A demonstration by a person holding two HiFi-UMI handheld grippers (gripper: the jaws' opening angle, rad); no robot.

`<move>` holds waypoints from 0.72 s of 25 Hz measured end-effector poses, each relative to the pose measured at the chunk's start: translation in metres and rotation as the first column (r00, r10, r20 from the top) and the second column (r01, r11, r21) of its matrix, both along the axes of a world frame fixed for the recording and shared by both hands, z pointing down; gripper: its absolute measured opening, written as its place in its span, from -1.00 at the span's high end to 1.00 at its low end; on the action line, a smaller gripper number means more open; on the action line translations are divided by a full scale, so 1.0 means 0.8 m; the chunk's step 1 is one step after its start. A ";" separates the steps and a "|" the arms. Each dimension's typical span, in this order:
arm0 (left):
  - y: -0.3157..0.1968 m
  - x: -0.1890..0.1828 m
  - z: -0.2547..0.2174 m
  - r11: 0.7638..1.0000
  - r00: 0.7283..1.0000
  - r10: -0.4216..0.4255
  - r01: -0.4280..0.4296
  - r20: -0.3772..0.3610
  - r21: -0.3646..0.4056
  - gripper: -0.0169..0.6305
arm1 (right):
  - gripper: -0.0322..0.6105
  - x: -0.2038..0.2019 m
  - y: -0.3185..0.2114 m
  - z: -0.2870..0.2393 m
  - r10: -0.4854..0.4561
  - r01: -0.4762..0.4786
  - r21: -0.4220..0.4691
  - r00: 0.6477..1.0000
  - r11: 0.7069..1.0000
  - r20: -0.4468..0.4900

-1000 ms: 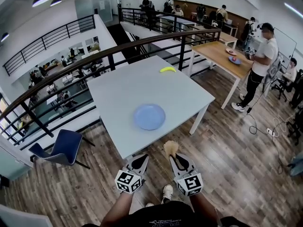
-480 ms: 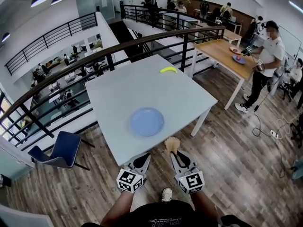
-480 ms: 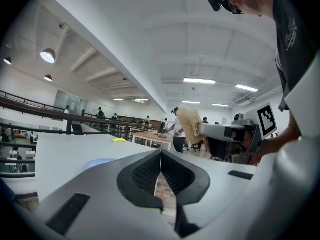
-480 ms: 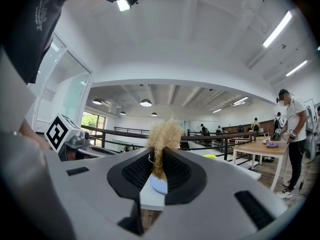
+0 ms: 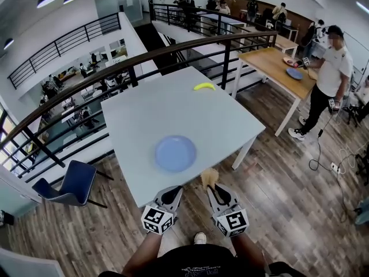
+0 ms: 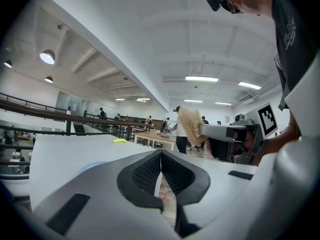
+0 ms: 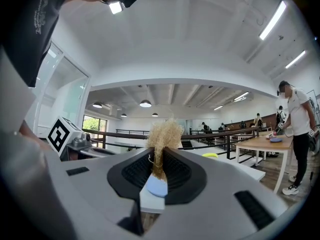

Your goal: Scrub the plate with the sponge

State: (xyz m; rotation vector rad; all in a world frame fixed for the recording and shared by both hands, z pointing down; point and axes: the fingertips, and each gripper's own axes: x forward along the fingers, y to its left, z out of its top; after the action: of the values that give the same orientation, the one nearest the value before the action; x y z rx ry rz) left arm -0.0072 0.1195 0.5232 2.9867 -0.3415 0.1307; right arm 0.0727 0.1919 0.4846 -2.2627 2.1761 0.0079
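A pale blue plate [image 5: 175, 153] lies on the white table [image 5: 144, 117], close to its near edge. Both grippers hang side by side just short of that edge, over the floor. My right gripper [image 5: 211, 189] is shut on a tan, fibrous sponge [image 5: 209, 176] that sticks up past the fingertips. In the right gripper view the sponge [image 7: 162, 136] is pinched between the pads, with the plate [image 7: 156, 185] low beyond them. My left gripper [image 5: 172, 194] is shut with nothing in it; in its own view the left gripper [image 6: 161, 155] has its pads together, and the sponge [image 6: 191, 125] shows to the right.
A yellow banana-shaped thing [image 5: 204, 86] lies at the table's far edge. A dark railing [image 5: 115, 68] runs behind the table above a lower floor. A blue chair [image 5: 78, 180] stands at the left. A person [image 5: 331, 68] stands by a wooden table [image 5: 277, 65] at the right.
The table and plate have drawn slightly nearer to the grippers. Both grippers stay shut, the right one still on the sponge. The person at the right has shifted.
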 end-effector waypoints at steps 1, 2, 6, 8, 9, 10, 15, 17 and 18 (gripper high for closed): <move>-0.002 0.003 0.000 1.000 1.000 -0.006 0.006 0.000 -0.003 0.91 | 0.72 0.003 -0.003 0.001 -0.007 0.007 -0.003 1.000 1.000 -0.002; -0.003 0.006 0.000 1.000 1.000 -0.011 0.011 0.000 -0.007 0.91 | 0.72 0.006 -0.004 0.002 -0.013 0.013 -0.005 1.000 1.000 -0.005; -0.007 0.020 0.000 0.999 1.000 -0.029 0.029 0.007 -0.020 0.91 | 0.72 0.023 -0.005 0.004 -0.026 0.026 -0.004 0.999 1.000 0.028; -0.009 0.025 0.001 0.999 0.999 -0.042 0.042 0.007 -0.027 0.91 | 0.72 0.031 -0.006 0.005 -0.040 0.040 0.006 0.998 0.999 0.050; -0.009 0.028 0.002 0.998 0.999 -0.048 0.048 0.008 -0.030 0.91 | 0.72 0.035 -0.006 0.005 -0.048 0.047 0.011 0.997 0.999 0.057; -0.010 0.031 0.002 0.998 0.999 -0.051 0.051 0.010 -0.030 0.91 | 0.72 0.038 -0.007 0.005 -0.054 0.053 0.014 0.997 0.999 0.062; -0.021 0.042 0.003 0.998 0.998 -0.062 0.062 0.017 -0.029 0.91 | 0.72 0.051 -0.020 0.007 -0.069 0.069 0.009 0.996 0.998 0.062; -0.026 0.040 0.001 0.997 0.998 -0.065 0.065 0.006 -0.033 0.91 | 0.72 0.054 -0.027 0.008 -0.064 0.064 0.007 0.996 0.998 0.060; -0.029 0.040 -0.001 0.997 0.998 -0.065 0.065 0.000 -0.033 0.91 | 0.72 0.056 -0.030 0.006 -0.060 0.060 0.012 0.997 0.998 0.057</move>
State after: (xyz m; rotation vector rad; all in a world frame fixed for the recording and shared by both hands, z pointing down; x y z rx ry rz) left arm 0.0244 0.0962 0.5226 2.9392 -0.4309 0.1263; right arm 0.1176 0.1682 0.4897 -2.1634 2.2090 -0.0454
